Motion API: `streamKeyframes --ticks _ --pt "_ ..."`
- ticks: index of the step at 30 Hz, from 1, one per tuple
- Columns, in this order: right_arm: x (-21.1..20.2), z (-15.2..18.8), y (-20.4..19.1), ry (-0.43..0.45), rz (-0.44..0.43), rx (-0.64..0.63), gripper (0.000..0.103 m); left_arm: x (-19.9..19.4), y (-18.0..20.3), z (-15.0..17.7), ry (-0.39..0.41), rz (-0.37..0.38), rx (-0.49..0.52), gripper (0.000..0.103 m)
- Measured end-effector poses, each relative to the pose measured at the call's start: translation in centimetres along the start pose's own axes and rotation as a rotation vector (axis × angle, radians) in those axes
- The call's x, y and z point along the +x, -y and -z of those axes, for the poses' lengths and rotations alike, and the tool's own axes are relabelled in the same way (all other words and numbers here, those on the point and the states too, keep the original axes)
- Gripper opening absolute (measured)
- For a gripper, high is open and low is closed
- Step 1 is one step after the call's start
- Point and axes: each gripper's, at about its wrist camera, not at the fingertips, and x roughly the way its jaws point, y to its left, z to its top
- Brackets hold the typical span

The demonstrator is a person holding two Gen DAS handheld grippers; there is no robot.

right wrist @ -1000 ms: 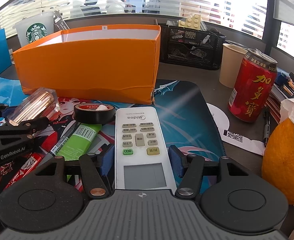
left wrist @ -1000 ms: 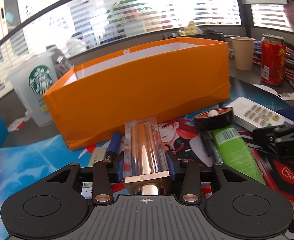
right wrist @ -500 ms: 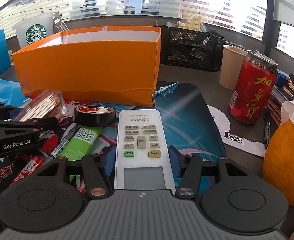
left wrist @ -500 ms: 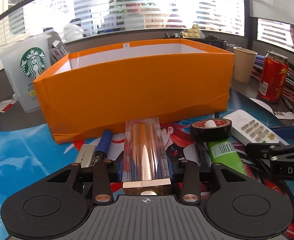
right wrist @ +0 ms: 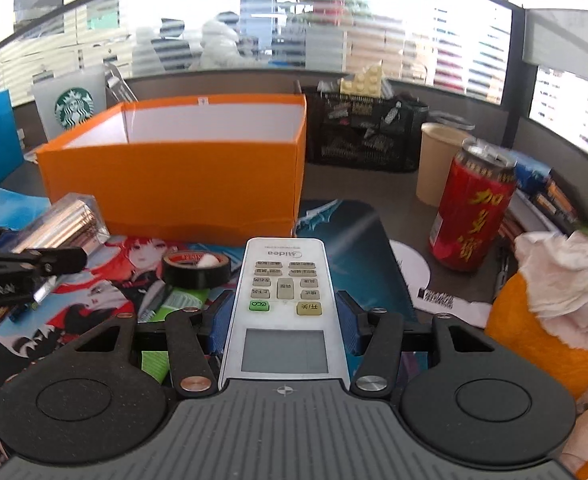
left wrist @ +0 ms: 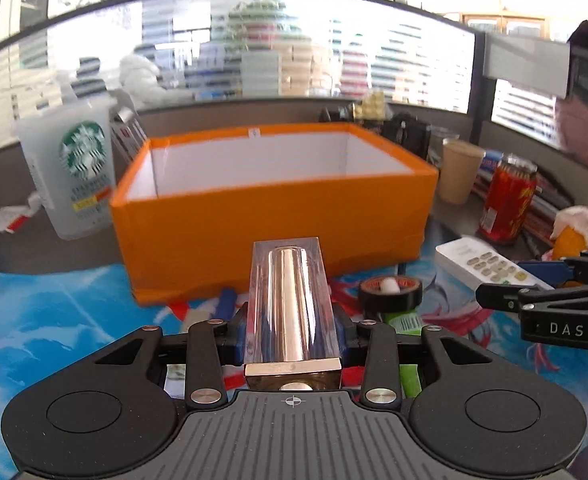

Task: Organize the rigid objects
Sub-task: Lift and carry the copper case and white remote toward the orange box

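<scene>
Since a second ago we're rising with both loads; the orange box [left wrist: 273, 216] now shows its white inside.

Left wrist view: the left gripper [left wrist: 292, 334] is clamping the clear-cased copper tube [left wrist: 291, 304], held level above the mat, just near of the box's front wall. We're judging the next bit as lift a little more, clear the rim, then lower inside before letting go.

Right wrist view: the right gripper [right wrist: 283, 322] is gripping the white remote [right wrist: 283, 300] by its sides, off the mat, right of the tape roll [right wrist: 195, 269]. We're keeping the two grippers apart over the box.
</scene>
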Motion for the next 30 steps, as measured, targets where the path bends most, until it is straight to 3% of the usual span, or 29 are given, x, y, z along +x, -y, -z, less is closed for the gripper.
streamKeyframes --ticks 15,21,30 --pt "-4.1 -3.1 -1.6 0.087 -0.035 -0.024 0.050 -3.5 -3.2 -4.2 0.048 0.027 -0.046 0.036" --pt "-4.4 -5.1 -1.9 0.104 -0.018 -0.058 0.050 -2.7 -4.2 -6.8 0.060 0.016 -0.052 0.036" --pt "-3.8 -9.4 -2.7 0.124 -0.023 -0.097 0.050 0.2 -5.5 -9.6 0.014 0.005 -0.090 0.036"
